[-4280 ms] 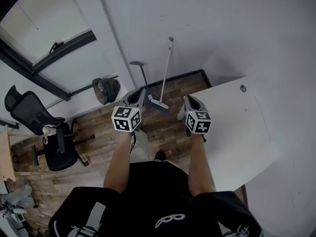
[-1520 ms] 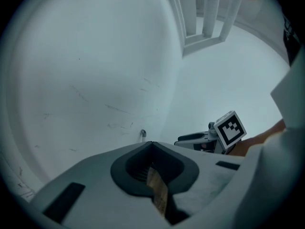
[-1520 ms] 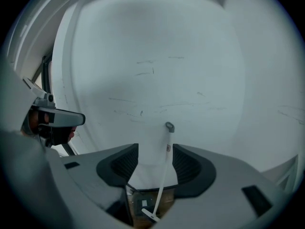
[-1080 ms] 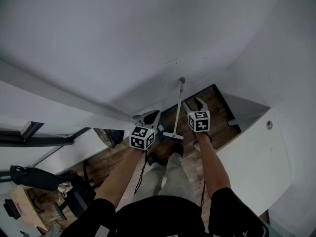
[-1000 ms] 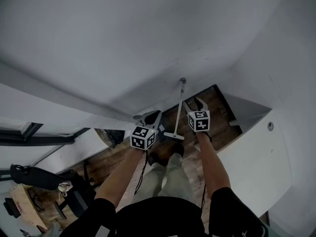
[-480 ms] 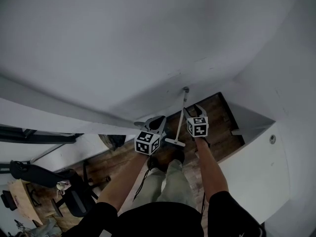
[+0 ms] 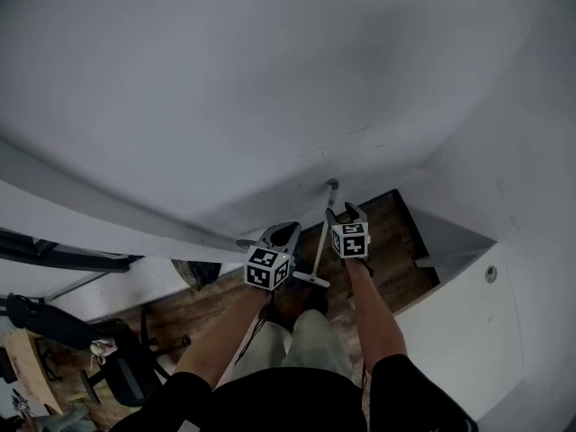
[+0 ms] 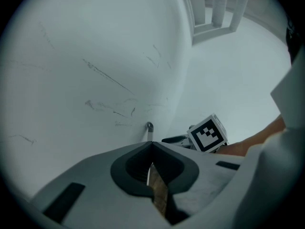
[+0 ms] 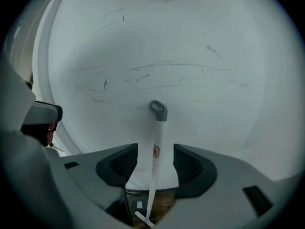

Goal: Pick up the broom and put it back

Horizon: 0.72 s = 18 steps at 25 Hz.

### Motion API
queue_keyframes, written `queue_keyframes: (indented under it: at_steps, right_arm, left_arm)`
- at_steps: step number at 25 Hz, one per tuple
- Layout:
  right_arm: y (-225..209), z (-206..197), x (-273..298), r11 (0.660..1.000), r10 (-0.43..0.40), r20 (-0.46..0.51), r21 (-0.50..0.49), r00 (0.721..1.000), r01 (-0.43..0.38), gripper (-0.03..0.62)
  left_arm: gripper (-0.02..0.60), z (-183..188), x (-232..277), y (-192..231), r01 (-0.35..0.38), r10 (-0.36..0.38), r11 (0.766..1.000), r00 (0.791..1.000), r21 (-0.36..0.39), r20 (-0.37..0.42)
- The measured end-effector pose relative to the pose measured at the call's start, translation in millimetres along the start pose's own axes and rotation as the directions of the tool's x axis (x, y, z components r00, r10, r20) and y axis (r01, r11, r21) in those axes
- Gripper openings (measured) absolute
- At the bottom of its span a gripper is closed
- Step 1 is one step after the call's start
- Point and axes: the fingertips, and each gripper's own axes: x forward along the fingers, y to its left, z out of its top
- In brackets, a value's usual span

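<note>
The right gripper (image 9: 156, 147) is held with its jaws well apart, and the broom (image 9: 157, 133) rises through the gap between them with wall showing on either side of it, so nothing is clamped. The only print nearby is a small reddish sticker (image 9: 156, 151) on the handle at jaw level, too small to read. The marker cube (image 7: 351, 240) on this gripper carries black-and-white square patterns and no words. The broom has a thin white handle topped by a grey cap (image 9: 158, 109) with a hanging loop, and at the bottom a narrow, pale cross-piece head (image 7: 311, 280). In the head view it stands steeply on the wooden floor (image 7: 387, 232) in the corner, its top resting at the scuffed white wall (image 7: 270, 88), and the right gripper's jaws straddle the handle a little below the cap. The left gripper (image 8: 151, 143) has its jaw tips together with nothing between them. It hangs just left of the broom and lower down the handle, apart from it, and its own view shows only the grey cap above its closed tips. A white tabletop (image 7: 459, 322) lies to the right of the person's arm.
</note>
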Motion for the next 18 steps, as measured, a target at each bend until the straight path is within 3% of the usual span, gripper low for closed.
queue_keyframes:
  at_steps: [13,18]
  right_arm:
    - [-6,-6,47,0.999,0.044,0.026,-0.014,0.999,-0.043,0.227]
    - [-7,-9,58,1.0,0.022,0.0,-0.013,1.0,-0.022,0.224]
  left_arm:
    - [0.017,-12,39,8,0.021,-0.022,0.997,1.0,0.075,0.009]
    - [0.017,-11,41,13,0.021,-0.023,0.995,1.0,0.097,0.013]
